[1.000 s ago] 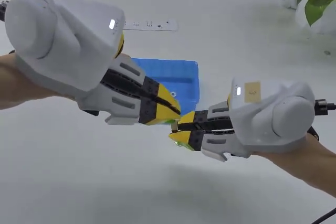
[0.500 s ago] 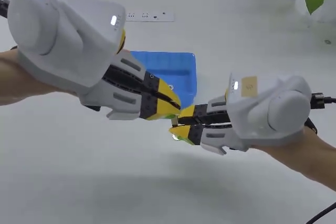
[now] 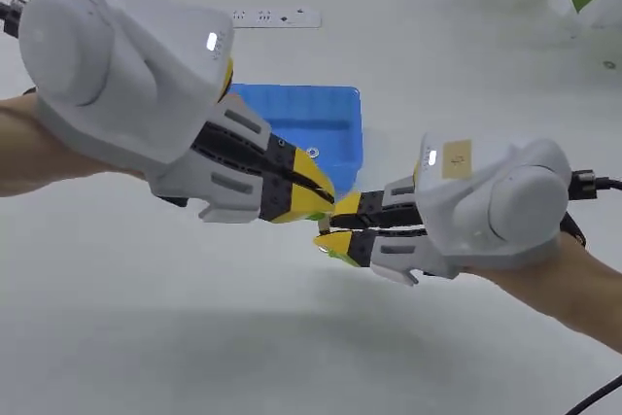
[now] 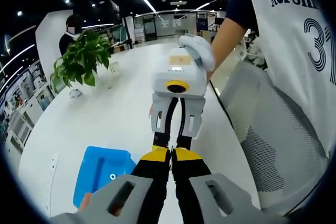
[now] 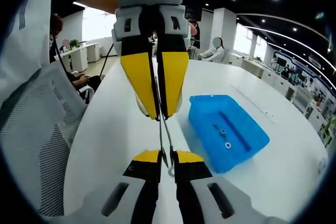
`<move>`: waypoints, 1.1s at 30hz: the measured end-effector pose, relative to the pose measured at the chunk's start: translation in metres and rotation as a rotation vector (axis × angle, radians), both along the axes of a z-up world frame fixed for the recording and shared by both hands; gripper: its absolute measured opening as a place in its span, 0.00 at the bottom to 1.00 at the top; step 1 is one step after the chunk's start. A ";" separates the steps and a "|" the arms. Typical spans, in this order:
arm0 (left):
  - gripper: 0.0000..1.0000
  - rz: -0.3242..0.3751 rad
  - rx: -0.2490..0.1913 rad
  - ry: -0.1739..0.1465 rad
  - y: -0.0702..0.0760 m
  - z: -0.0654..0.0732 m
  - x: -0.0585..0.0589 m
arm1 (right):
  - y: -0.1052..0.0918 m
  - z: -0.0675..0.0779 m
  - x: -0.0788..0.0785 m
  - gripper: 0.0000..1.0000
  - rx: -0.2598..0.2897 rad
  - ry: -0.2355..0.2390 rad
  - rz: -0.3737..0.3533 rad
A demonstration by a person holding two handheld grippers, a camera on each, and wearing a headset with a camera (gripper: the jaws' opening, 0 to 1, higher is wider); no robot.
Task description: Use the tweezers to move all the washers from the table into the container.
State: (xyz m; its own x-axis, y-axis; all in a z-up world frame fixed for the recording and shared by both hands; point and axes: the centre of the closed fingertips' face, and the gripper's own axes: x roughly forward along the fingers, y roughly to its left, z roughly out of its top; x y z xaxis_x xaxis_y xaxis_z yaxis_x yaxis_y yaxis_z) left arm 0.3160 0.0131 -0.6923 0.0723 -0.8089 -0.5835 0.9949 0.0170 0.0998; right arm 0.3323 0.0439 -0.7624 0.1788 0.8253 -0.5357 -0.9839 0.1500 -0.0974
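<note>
Head view: we see the left hand-held gripper (image 3: 316,191) reaching in from the upper left and the right hand-held gripper (image 3: 335,232) from the right. Their yellow tips are almost nose to nose above the white bench (image 3: 146,318). The blue container (image 3: 335,109) lies just beyond that meeting point, its near right corner closest. One stored washer (image 3: 312,153) lies on its floor.

Left gripper view: our own jaws are drawn nearly together, with a thin dark slit between them, and the right hand-held gripper faces us head-on. The container sits low and to the left, near the jaws but apart from them.

Right gripper view: the tweezers (image 5: 164,140) run straight from the left jaws, which are clamped on their upper end, down into the narrow gap of our right jaws. We judge the right jaws to be pinching the prongs near the tips. A lone washer (image 5: 170,172) shows right at those tips, but we cannot tell whether it is gripped or resting on the bench. The container lies to the right of the tweezers, and its long side runs away from us.

The tweezers' long axis follows the line joining the two grippers. We therefore judge that the carry must go sideways off that line toward the container, with both hands travelling together. The right hand is nearer the lone washer and the left is nearer the container.
</note>
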 end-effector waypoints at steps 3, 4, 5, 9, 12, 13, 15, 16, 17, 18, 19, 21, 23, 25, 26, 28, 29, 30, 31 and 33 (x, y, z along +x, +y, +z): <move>0.06 0.005 -0.004 0.004 0.000 -0.001 0.002 | -0.001 -0.002 0.002 0.11 -0.001 0.009 -0.010; 0.06 0.007 -0.005 0.012 -0.001 -0.002 0.002 | -0.001 -0.002 0.002 0.11 -0.002 0.010 -0.009; 0.06 0.008 -0.006 0.013 -0.001 -0.002 0.002 | -0.001 -0.003 0.001 0.11 -0.002 0.017 -0.009; 0.06 0.014 -0.012 0.019 0.000 -0.005 0.003 | -0.001 -0.006 0.001 0.11 -0.007 0.022 -0.009; 0.06 0.010 -0.009 0.020 -0.001 -0.008 0.002 | -0.002 -0.009 0.000 0.11 -0.014 0.028 -0.007; 0.06 0.007 -0.007 0.022 -0.001 -0.009 0.002 | -0.002 -0.010 0.000 0.12 -0.017 0.028 -0.003; 0.05 0.008 -0.007 0.023 -0.001 -0.010 0.002 | -0.002 -0.012 0.000 0.12 -0.021 0.029 -0.004; 0.06 0.008 -0.006 0.024 -0.001 -0.011 0.003 | -0.002 -0.012 0.001 0.12 -0.022 0.028 -0.003; 0.06 0.009 -0.005 0.025 -0.001 -0.012 0.003 | -0.001 -0.013 0.001 0.12 -0.023 0.031 -0.003; 0.06 0.010 -0.005 0.028 -0.001 -0.013 0.004 | -0.001 -0.014 0.002 0.12 -0.023 0.033 -0.005; 0.06 0.009 -0.004 0.026 0.000 -0.013 0.005 | -0.001 -0.015 0.003 0.12 -0.024 0.034 -0.006; 0.06 0.011 -0.003 0.028 0.000 -0.014 0.007 | -0.001 -0.016 0.005 0.12 -0.024 0.039 -0.008; 0.06 0.013 -0.002 0.033 0.000 -0.015 0.008 | -0.001 -0.017 0.006 0.12 -0.024 0.043 -0.009; 0.06 0.014 -0.003 0.037 0.000 -0.016 0.008 | -0.001 -0.018 0.006 0.12 -0.022 0.048 -0.011; 0.06 0.013 -0.002 0.037 0.001 -0.016 0.009 | -0.001 -0.018 0.005 0.12 -0.023 0.051 -0.010; 0.06 0.014 -0.002 0.042 0.001 -0.017 0.009 | 0.000 -0.019 0.004 0.12 -0.023 0.056 -0.010; 0.06 0.013 -0.003 0.043 0.001 -0.017 0.009 | 0.000 -0.019 0.004 0.12 -0.020 0.058 -0.011; 0.06 0.013 -0.002 0.044 0.001 -0.017 0.009 | 0.000 -0.019 0.004 0.12 -0.021 0.059 -0.011; 0.06 0.015 -0.002 0.042 0.001 -0.018 0.009 | 0.000 -0.020 0.004 0.12 -0.022 0.058 -0.012; 0.06 0.017 -0.003 0.046 0.001 -0.019 0.010 | 0.001 -0.021 0.005 0.12 -0.023 0.059 -0.015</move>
